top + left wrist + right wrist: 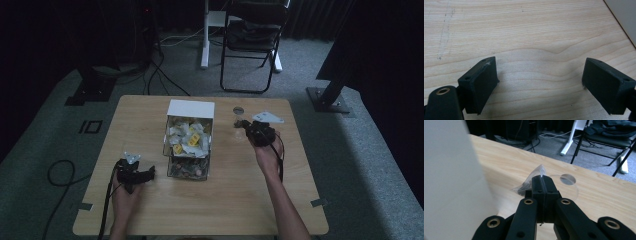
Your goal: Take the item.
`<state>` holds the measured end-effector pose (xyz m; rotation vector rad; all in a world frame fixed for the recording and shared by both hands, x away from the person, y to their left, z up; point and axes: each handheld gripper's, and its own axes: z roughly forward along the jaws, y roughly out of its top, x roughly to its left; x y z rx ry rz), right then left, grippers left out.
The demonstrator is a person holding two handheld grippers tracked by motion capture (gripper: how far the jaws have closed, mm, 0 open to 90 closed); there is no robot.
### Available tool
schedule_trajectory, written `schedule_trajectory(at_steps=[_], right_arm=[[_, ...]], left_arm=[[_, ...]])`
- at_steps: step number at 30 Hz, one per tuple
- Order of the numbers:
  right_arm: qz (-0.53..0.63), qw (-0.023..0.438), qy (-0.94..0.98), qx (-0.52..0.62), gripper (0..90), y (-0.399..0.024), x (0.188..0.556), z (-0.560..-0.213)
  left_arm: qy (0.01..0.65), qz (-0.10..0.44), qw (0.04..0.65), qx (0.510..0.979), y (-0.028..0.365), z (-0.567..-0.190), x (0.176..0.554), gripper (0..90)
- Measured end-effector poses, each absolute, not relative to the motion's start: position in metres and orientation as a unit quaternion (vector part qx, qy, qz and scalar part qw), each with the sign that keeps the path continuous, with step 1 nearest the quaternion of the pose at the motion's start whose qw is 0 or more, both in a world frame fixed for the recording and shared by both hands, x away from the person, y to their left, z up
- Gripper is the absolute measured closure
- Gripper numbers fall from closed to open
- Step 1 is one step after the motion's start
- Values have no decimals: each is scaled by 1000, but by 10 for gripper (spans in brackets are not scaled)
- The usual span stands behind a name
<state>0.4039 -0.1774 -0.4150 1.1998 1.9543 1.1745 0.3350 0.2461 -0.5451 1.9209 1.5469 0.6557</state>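
Right gripper (541,178) clamps crinkly clear sachet (530,182), contents dark, possibly granules; left gripper (540,75) spread wide.

From my seat, the small clear plastic packet (530,182) pinched in the right gripper (541,178) is partly hidden behind the closed jaws; I can't tell what its dark contents are. The white box wall (451,182) is blurred and cut off at the left edge of the right gripper view. In the high view, the contents of the clear two-tier bin (188,145) are too small to identify. My forearms are cut by the bottom edge.
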Motion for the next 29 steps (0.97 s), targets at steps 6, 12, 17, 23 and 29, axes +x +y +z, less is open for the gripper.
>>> schedule_trajectory(at_steps=[6, 12, 17, 23, 29], right_arm=[[422, 280, 723, 470, 900, -178, 431, -416], [414, 256, 718, 497, 492, -182, 451, -424], [402, 251, 725, 500, 257, -187, 444, -433], [389, 238, 736, 500, 193, -196, 429, -462], [362, 242, 713, 550, 196, -217, 424, -504]], left_arm=[[580, 246, 291, 720, 246, -545, 335, 137], [580, 246, 291, 720, 246, -545, 335, 137], [580, 246, 291, 720, 246, -545, 335, 137], [580, 246, 291, 720, 246, -545, 335, 137], [580, 246, 290, 720, 246, -545, 335, 137]])
